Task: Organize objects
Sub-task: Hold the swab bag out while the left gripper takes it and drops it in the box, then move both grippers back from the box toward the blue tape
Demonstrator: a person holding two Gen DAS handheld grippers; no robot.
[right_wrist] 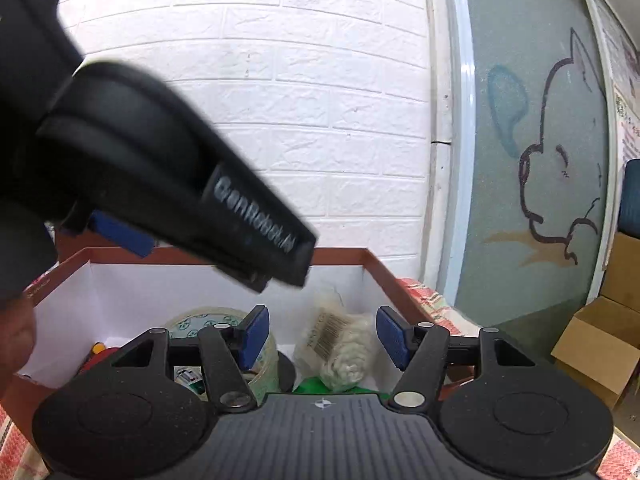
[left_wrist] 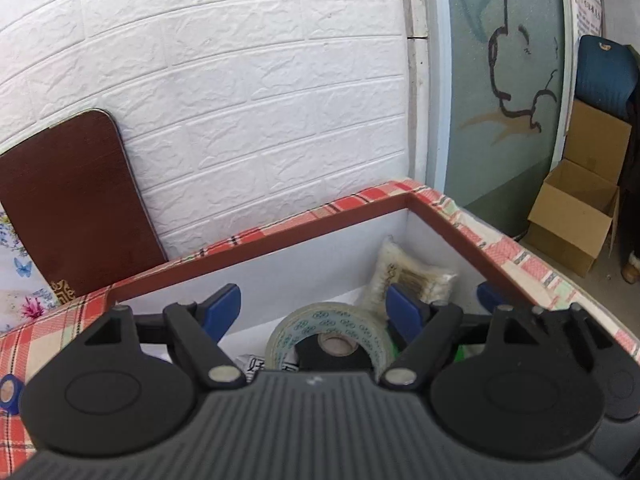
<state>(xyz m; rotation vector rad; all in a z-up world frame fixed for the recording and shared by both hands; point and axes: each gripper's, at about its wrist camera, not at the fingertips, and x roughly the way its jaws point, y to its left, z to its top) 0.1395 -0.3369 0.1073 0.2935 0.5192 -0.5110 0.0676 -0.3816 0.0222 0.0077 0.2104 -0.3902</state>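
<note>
1. Currently both grippers hover over the red-rimmed box [left_wrist: 280,236], which sits on a plaid-covered surface.
2. Left gripper [left_wrist: 316,312]: fingers stand wide, nothing between them. Right gripper [right_wrist: 320,336]: fingers parted about halfway, empty too.
3. Clear tape roll [left_wrist: 332,336] lies inside the box, near its middle. Likely light, rigid as a ring, slick on its outer face. Best hold, I judge: pinch across the wall of the ring, one finger through the hole.
4. White bagged bundle [right_wrist: 340,348] sits in the box toward its far right corner, beside the roll. Looks soft and light; the plastic wrap may slip. Squeeze across its middle.
5. Small red and green items lower in the box; too hidden to identify.
</note>
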